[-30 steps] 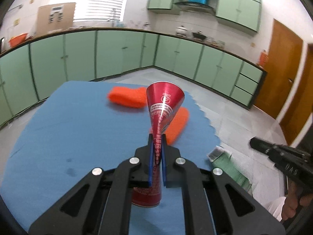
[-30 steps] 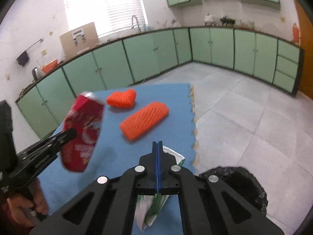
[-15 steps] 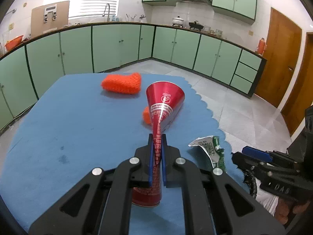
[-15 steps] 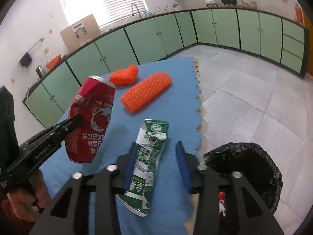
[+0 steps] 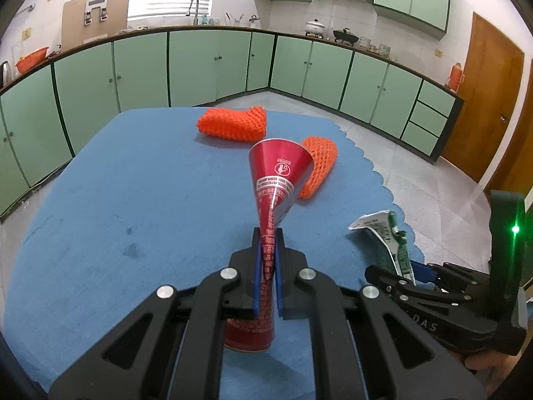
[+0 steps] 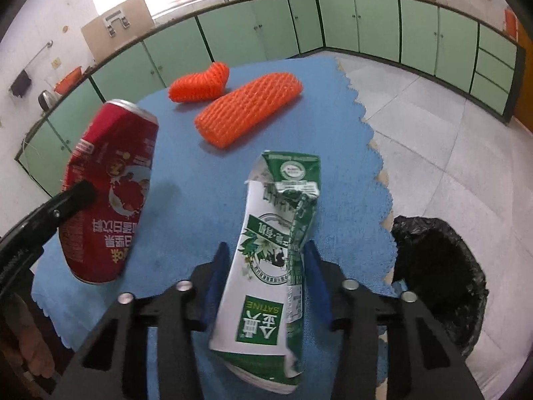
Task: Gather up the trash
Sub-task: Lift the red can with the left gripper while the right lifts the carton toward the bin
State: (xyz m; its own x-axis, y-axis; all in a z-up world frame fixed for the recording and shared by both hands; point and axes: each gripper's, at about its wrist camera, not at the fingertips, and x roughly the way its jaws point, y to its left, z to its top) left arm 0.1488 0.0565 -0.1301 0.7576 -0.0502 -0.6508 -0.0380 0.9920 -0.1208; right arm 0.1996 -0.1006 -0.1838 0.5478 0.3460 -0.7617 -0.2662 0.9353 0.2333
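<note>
My left gripper (image 5: 267, 250) is shut on a crushed red can (image 5: 278, 180) and holds it above the blue mat (image 5: 150, 183); the can also shows in the right wrist view (image 6: 110, 186). A green and white milk carton (image 6: 276, 243) lies on the mat between the fingers of my right gripper (image 6: 266, 260), which is open, its pads apart from the carton's sides. The carton also shows in the left wrist view (image 5: 386, 236). A bin with a black bag (image 6: 439, 273) stands on the floor right of the mat.
Two orange foam nets lie on the far part of the mat, a short one (image 6: 200, 83) and a long one (image 6: 250, 110). Green cabinets (image 5: 216, 63) line the walls. A wooden door (image 5: 483, 100) is at the right. Grey tiled floor (image 6: 433, 116) surrounds the mat.
My right gripper went from shut on the carton to wide open, and the carton now lies between its fingers. My left gripper kept hold of the can and moved a little.
</note>
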